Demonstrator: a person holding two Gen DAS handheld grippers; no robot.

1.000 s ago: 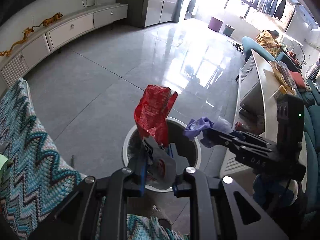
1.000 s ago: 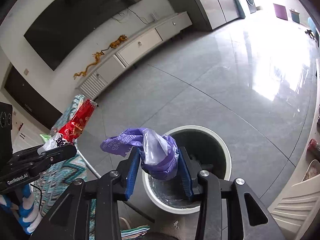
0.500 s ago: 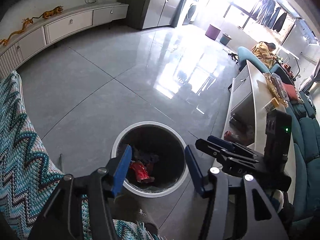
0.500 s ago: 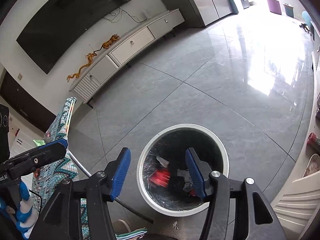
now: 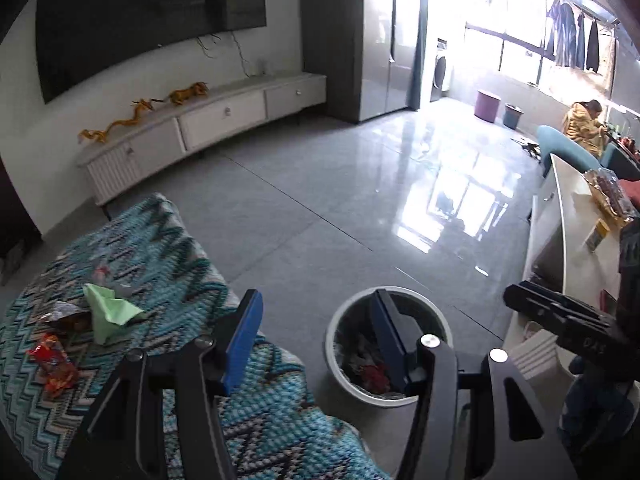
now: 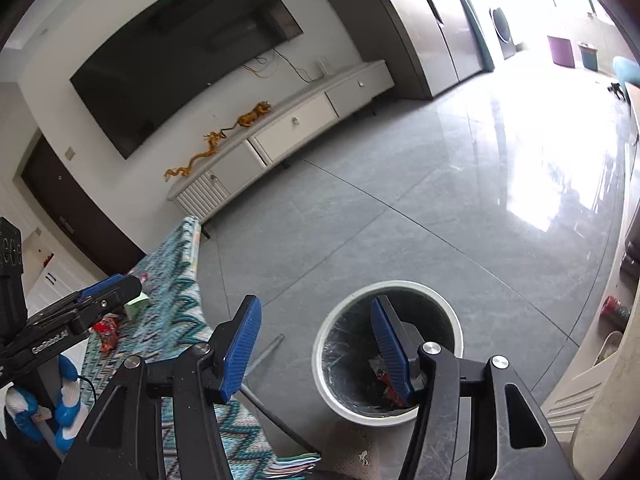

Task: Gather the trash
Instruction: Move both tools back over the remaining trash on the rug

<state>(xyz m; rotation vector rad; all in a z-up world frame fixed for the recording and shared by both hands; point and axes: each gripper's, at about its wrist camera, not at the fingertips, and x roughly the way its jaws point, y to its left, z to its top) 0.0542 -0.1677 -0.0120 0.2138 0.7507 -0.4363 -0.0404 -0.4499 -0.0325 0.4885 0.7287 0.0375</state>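
- Two hand-held grippers in view: left hand-held gripper with blue pads spread wide apart, nothing between them; right hand-held gripper likewise spread apart and empty.
- One round white-rimmed trash bin on the grey tiled floor, just beside the patterned cloth; also seen from the right wrist, partly behind the right finger.
- Inside the bin: a dark liner and several crumpled pieces, one of them red; exact count not readable.
- One teal zigzag knitted cloth covering the desk on the left.
- On the cloth, three clear pieces of trash: one green crumpled paper, one red wrapper, one silvery foil wrapper touching the green paper's left side.
- Further small scrap near the cloth's far part, too blurred to name.
- One long white TV cabinet against the wall, with golden dragon figures on top.
- One dark TV screen above it.
- One person in yellow seated far right.
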